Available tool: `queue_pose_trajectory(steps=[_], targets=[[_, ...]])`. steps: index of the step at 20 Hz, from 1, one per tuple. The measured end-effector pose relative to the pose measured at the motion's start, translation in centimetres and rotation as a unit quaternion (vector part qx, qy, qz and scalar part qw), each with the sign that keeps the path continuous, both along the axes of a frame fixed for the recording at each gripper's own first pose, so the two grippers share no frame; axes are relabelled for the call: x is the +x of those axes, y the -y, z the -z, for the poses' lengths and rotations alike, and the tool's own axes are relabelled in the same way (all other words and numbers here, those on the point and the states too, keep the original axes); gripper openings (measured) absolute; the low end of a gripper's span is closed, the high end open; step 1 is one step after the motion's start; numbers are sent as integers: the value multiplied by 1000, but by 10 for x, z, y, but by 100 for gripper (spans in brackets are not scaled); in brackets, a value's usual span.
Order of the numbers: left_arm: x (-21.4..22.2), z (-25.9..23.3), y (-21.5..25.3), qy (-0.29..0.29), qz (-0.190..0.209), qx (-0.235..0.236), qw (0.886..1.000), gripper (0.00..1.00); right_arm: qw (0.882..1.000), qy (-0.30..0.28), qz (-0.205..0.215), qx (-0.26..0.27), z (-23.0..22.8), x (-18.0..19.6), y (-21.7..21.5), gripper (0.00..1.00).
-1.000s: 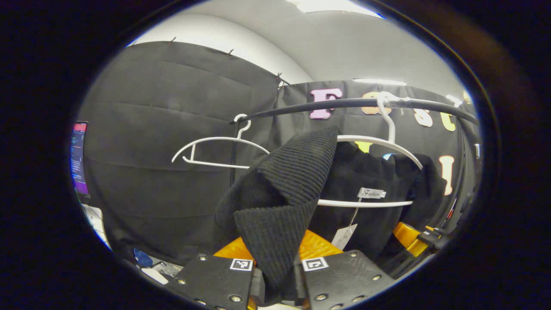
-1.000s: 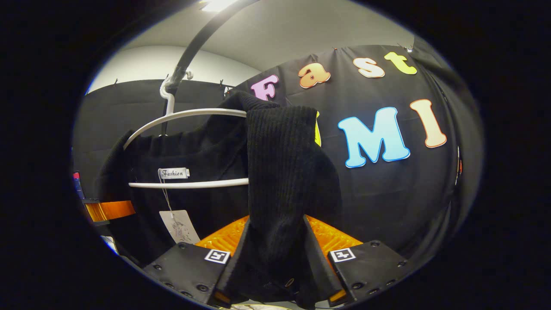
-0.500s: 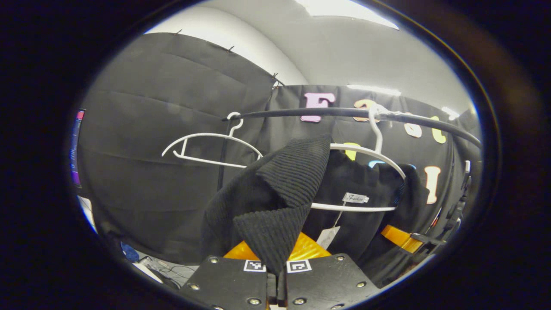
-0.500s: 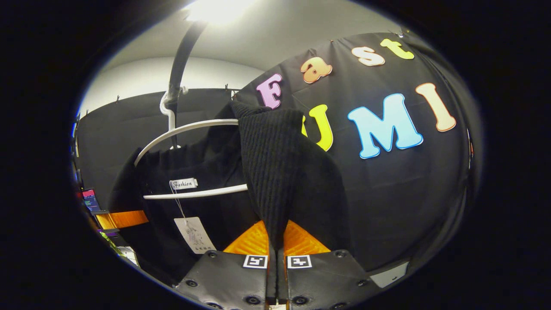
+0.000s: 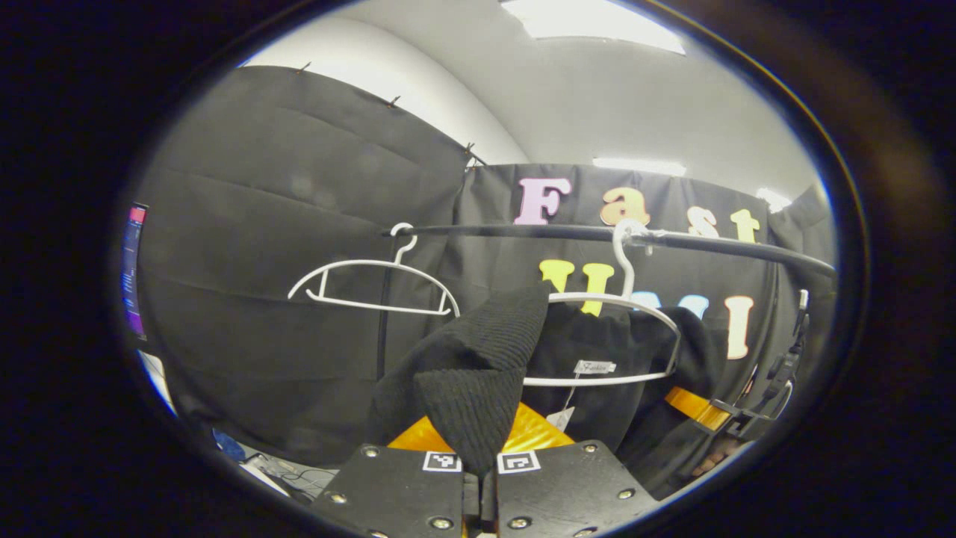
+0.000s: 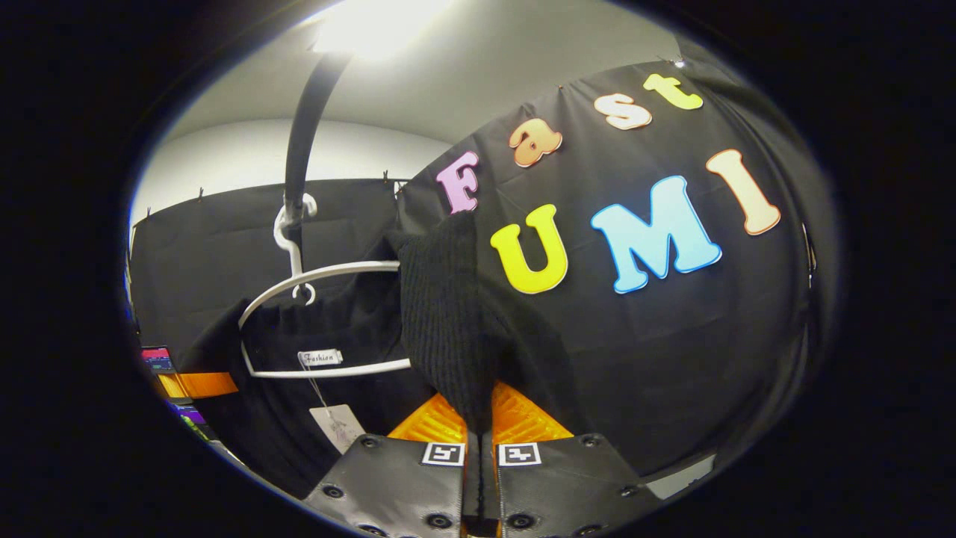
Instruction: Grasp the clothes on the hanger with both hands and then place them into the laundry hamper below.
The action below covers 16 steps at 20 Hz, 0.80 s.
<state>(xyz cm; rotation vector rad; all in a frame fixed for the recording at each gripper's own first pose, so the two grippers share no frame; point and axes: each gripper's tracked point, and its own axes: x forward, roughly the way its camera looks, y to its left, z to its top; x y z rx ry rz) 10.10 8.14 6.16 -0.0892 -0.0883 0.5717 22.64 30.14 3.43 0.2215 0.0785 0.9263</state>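
Both the left gripper [image 5: 479, 467] and right gripper [image 6: 479, 448] pinch the black sweater [image 5: 478, 373], whose middle is draped on the white hanger [image 5: 597, 377] at 2 o'clock; lifting off and lowering into the hamper remain.

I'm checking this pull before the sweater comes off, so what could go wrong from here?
1. The black ribbed knit sweater is still draped on the white plastic hanger; pulling may drag the hanger along the black rail or unhook it.
2. The left gripper and right gripper each pinch only a narrow fold, which could slip.
3. The paper tag may snag.
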Motion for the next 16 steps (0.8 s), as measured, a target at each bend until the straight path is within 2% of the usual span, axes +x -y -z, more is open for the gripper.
queue_pose_trajectory(steps=[10,16], targets=[[-28,-47,-35,33,-36,37,998,4,995,37,86,46,-31,45,29,0],[-31,-70,-57,15,-45,85,995,4,991,50,114,51,-34,78,31,2]])
